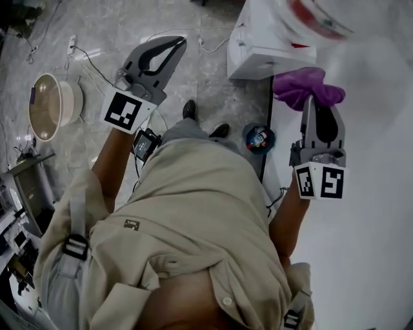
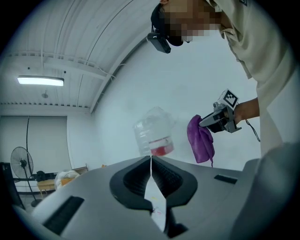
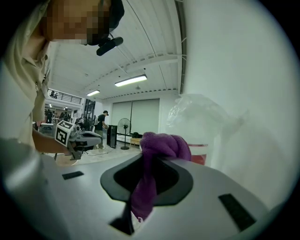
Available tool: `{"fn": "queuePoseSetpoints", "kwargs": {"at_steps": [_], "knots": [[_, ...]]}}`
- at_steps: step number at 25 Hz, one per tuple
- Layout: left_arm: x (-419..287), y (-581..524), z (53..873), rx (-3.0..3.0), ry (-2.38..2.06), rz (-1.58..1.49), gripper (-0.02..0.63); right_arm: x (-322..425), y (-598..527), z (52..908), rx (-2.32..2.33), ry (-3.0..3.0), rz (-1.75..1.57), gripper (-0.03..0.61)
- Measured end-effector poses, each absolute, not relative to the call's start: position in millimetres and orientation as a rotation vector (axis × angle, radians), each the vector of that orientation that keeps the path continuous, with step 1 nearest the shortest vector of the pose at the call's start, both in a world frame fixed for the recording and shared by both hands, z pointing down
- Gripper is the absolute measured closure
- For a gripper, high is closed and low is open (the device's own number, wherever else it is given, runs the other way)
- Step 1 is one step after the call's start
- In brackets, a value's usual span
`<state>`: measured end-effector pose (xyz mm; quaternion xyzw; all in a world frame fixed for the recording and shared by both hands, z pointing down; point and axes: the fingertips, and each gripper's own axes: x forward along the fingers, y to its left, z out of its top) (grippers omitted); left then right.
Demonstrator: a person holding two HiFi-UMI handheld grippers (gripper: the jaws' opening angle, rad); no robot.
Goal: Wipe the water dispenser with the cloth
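The water dispenser (image 1: 257, 53) is a white box by the wall, with a clear bottle (image 1: 315, 15) with a red band upside down on top. My right gripper (image 1: 311, 98) is shut on a purple cloth (image 1: 305, 86), held just beside the dispenser's near corner. In the right gripper view the cloth (image 3: 158, 151) bunches between the jaws, with the bottle (image 3: 202, 125) close behind. My left gripper (image 1: 173, 42) is shut and empty, out over the floor left of the dispenser. Its own view shows the bottle (image 2: 153, 132), the cloth (image 2: 200, 138) and the right gripper (image 2: 218, 119) ahead.
A white wall (image 1: 374, 193) runs along the right. A beige round basin (image 1: 49, 107) and cables (image 1: 84, 61) lie on the floor at the left. A small blue round thing (image 1: 258, 138) sits near the dispenser's base. A fan (image 3: 123, 125) stands far off.
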<state>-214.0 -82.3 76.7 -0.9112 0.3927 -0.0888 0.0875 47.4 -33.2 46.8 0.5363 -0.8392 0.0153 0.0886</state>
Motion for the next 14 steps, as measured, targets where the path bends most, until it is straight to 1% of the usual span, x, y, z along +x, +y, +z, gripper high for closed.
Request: {"fn": "queuePoseSetpoints", "kwargs": {"at_steps": [5, 14], "knots": [[-197.4, -81.1, 59.5, -2.724, 1.094, -0.252, 0.591, 42.8, -25.3, 25.3, 1.576, -2.525, 0.034, 0.514], [-97.7, -46.4, 49.0, -2.819, 0.756, -0.285, 0.591, 83.7, 0.4, 18.9, 1.576, -2.593, 0.124, 0.512]]}}
